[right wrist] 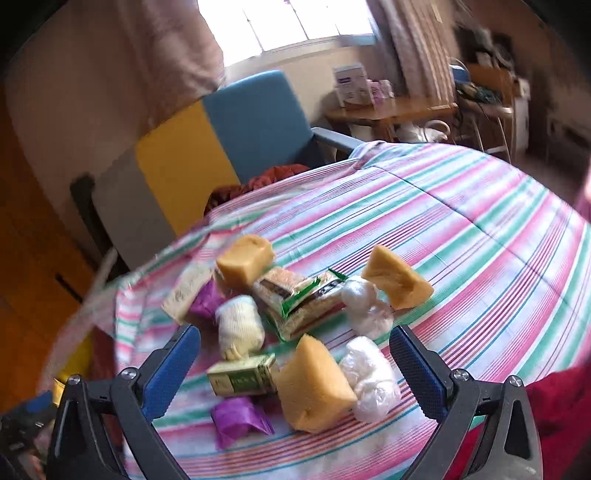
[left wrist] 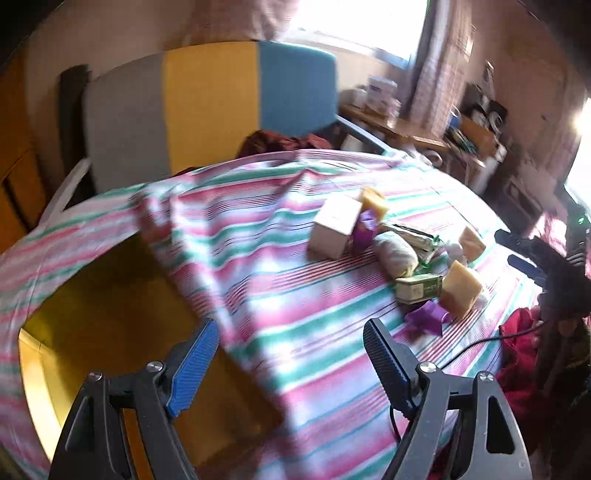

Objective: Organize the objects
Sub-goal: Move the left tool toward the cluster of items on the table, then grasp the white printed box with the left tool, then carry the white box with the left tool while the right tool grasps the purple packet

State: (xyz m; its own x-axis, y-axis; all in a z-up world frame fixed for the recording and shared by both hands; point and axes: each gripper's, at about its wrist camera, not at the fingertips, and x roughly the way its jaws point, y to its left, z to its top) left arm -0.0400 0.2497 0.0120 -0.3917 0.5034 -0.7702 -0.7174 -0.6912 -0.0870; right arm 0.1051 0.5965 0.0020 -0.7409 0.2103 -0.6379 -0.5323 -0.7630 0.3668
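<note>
We see left gripper [left wrist: 290,354] released over striped cloth [left wrist: 280,280], pink box [left wrist: 334,225] clear only here, right gripper [right wrist: 295,363] released, empty, above green box [right wrist: 242,376] beside sponge [right wrist: 314,386], 2 plastic bundles [right wrist: 371,384] only here.

Bright curtained window [right wrist: 291,26] behind a grey, yellow and blue chair [right wrist: 207,144]; wooden side table [right wrist: 388,110].

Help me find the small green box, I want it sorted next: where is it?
In the right wrist view the green box lies low on the striped cloth, left of a yellow sponge and above a purple wrapper.
</note>
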